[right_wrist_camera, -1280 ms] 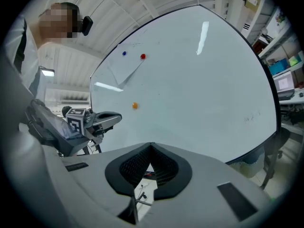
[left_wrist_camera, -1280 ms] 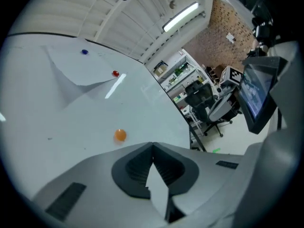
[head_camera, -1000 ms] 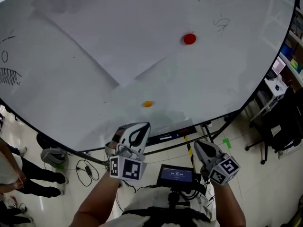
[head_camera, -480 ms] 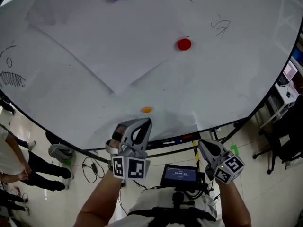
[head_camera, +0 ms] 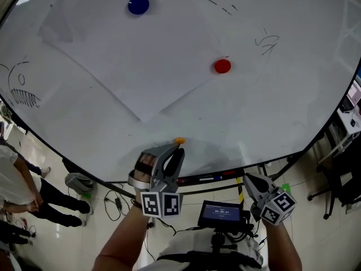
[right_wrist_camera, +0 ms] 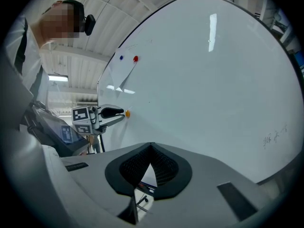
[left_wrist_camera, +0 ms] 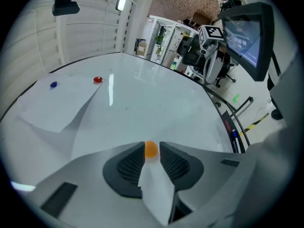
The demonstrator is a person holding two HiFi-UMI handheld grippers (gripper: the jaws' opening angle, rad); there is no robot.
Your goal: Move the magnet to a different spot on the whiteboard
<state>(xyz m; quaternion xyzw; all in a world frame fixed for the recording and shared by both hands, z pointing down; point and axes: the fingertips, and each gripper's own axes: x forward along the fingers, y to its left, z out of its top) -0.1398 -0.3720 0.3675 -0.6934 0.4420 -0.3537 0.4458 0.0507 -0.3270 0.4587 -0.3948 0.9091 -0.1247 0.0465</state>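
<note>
A small orange magnet (head_camera: 179, 141) sticks low on the whiteboard (head_camera: 271, 112). My left gripper (head_camera: 176, 149) is right up at it. In the left gripper view the magnet (left_wrist_camera: 150, 149) sits in the gap at the tips of the left gripper (left_wrist_camera: 152, 145), whose jaws have just been opening; the pads stand apart and I see no squeeze on it. The right gripper view shows the left gripper (right_wrist_camera: 118, 114) spread, with the magnet (right_wrist_camera: 127, 113) just off its tips. My right gripper (head_camera: 248, 179) hangs back from the board, with its jaws (right_wrist_camera: 151, 145) closed and nothing in them.
A red magnet (head_camera: 222, 66) and a blue magnet (head_camera: 138, 5) pin a tilted paper sheet (head_camera: 130, 55) higher on the board. Pen scribbles mark the board's edges. Markers lie in the tray (head_camera: 208, 178) below. A person (head_camera: 17, 179) stands at left; a small screen (head_camera: 221, 212) sits by my chest.
My left gripper has moved up to the orange magnet and its jaws have spread. The right gripper drifted slightly lower right. The board's magnets sit lower in the head view.
</note>
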